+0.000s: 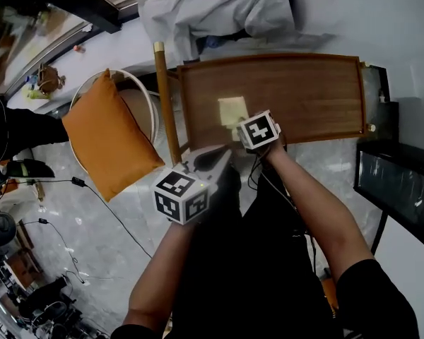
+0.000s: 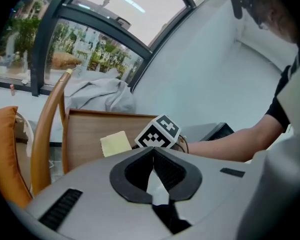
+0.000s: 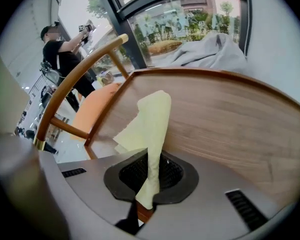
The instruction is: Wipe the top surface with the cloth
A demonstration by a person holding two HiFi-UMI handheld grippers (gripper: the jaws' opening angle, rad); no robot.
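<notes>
Cloth [image 1: 232, 109], pale yellow, is lying on the wooden table [image 1: 311, 90], left of its middle and toward its near edge. The right hand-held gripper [image 3: 149, 171] is pinching one end of it, probably so that a drag of the gripper sweeps the loose part across the wood. The left hand-held gripper [image 2: 153, 160] is hanging just off the table's near-left corner with jaws pressed together on nothing, likely parked there to leave the wiping path free.
</notes>
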